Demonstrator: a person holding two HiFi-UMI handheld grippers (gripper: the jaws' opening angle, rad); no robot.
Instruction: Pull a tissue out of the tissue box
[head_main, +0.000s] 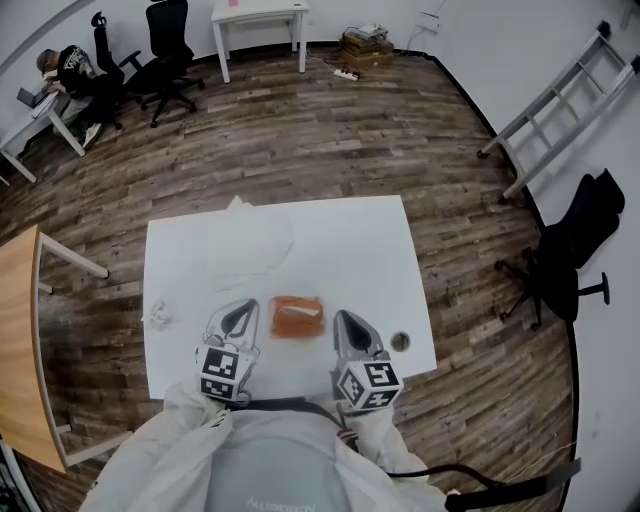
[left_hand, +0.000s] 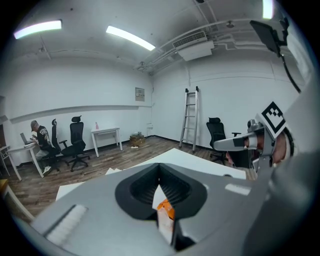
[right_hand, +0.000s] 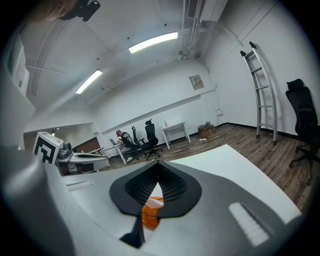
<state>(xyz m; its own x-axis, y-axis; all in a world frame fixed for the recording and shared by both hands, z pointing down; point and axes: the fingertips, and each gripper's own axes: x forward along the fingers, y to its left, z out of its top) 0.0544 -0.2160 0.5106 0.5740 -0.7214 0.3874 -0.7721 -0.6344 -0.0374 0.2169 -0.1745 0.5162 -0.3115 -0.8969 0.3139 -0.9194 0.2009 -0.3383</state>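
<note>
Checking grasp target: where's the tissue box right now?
Head view: the orange tissue box sits on the white table near its front edge, between the left claw and right claw.

Orange tissue box, white table, brown wood-plank floor, black office chairs.

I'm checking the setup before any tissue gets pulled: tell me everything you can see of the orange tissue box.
The tissue box is small and orange, with a rounded rectangular outline. It lies flat near the front edge of the white table. A pale patch shows on its top, probably tissue at the opening. It sits between the left gripper and the right gripper, and neither seems to touch it.
</note>
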